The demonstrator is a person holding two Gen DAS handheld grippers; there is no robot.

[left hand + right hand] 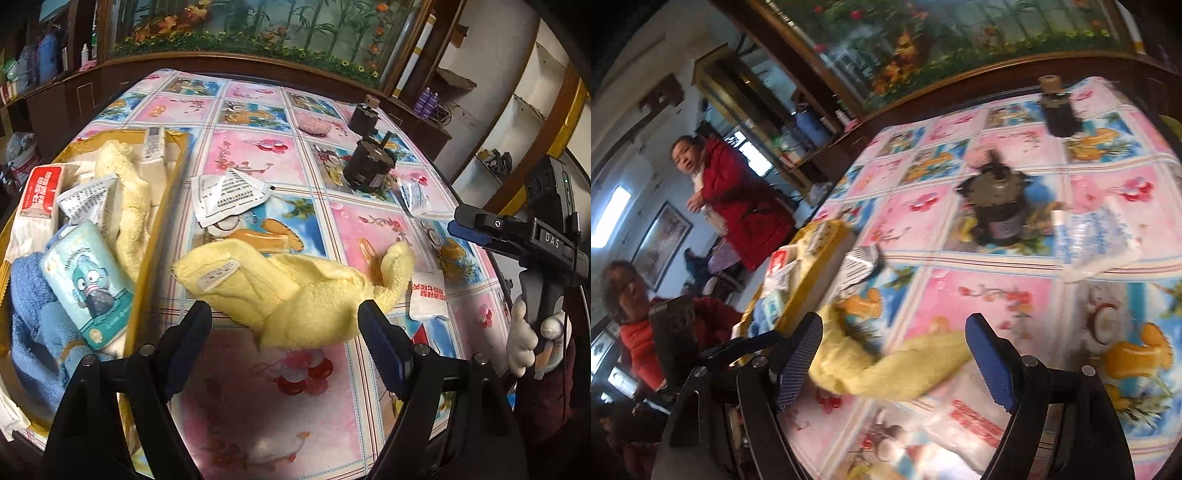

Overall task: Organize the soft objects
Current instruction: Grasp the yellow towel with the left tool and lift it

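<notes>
The left gripper (284, 317) is held wide open, its jaws straddling the near edge of the yellow towel (295, 291), which lies crumpled on the table (258, 155) just right of the box (162, 229) at nine o'clock. The right gripper (894, 354) is likewise spread, empty, over the towel's tail. A shallow pinch could let loose folds slip, and the white packet (428, 295) at three o'clock could be dragged along.

Right gripper (894, 358), jaws spread wide above the yellow towel (882, 373) crumpled on the patterned tablecloth (990, 295). Far left, a cardboard box (827, 243) of packets; beyond centre, a dark cylindrical object (997, 206) (identity unclear).
</notes>
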